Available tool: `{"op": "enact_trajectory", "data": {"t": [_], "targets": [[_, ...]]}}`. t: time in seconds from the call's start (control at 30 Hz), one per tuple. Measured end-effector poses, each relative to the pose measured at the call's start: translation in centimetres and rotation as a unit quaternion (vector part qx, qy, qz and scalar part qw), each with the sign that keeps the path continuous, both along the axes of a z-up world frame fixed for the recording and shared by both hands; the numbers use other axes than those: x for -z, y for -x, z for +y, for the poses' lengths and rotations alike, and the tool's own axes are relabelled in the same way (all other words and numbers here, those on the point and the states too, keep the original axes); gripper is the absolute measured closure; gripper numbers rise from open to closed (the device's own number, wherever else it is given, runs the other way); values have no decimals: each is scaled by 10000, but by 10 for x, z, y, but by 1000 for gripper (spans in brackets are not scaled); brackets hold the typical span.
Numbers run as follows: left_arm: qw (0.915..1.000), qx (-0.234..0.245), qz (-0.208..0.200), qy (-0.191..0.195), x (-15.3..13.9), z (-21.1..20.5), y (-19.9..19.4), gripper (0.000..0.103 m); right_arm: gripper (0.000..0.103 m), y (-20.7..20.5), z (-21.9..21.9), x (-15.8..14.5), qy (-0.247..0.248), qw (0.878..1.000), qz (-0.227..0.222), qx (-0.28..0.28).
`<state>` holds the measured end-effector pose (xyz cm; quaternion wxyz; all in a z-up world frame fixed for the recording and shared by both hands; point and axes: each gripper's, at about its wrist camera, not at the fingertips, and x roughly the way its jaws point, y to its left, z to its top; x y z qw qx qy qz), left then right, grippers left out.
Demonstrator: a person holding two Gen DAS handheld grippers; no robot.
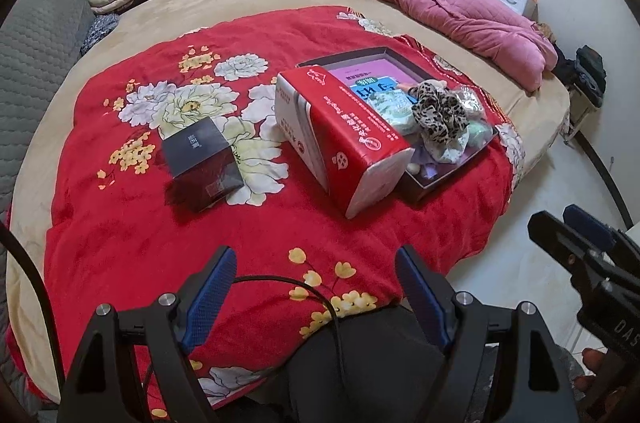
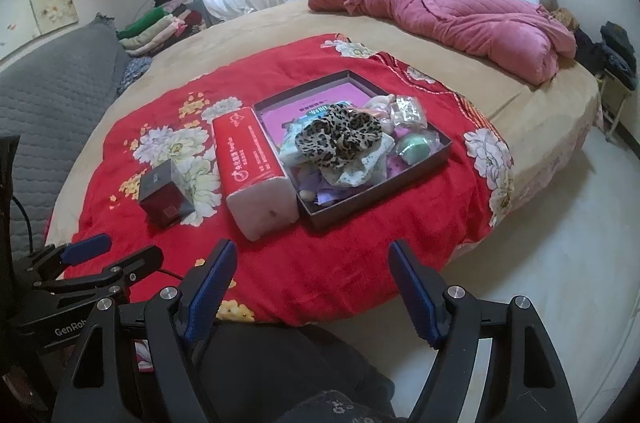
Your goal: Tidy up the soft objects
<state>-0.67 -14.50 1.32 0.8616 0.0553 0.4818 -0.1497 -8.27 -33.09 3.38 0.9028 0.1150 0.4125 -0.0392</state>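
A shallow dark box (image 2: 400, 179) lies on the red floral blanket (image 2: 360, 263). It holds a leopard-print scrunchie (image 2: 340, 139), a green soft item (image 2: 416, 147), floral cloth pieces and clear packets. The box (image 1: 424, 189) and the scrunchie (image 1: 438, 115) also show in the left wrist view. A red tissue pack (image 2: 252, 159) lies against the box's left side; in the left wrist view the pack (image 1: 344, 139) hides part of the box. My left gripper (image 1: 316, 283) is open and empty over the blanket's near edge. My right gripper (image 2: 312, 275) is open and empty, short of the box.
A small dark cube box (image 1: 204, 163) stands left of the tissue pack. A pink quilt (image 2: 460, 19) is bunched at the bed's far right. Folded clothes (image 2: 160, 27) are stacked far left, beside a grey quilted cushion (image 1: 36, 55). White floor (image 2: 560, 243) lies to the right.
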Motion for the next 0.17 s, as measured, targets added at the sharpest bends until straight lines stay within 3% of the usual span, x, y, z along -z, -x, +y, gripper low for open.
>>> {"op": "enact_trajectory", "data": {"t": [0.17], "targets": [[10000,48,-5,-31,2,-2,3,22,24,3,-1,-2,20,10000,-27,40]]}}
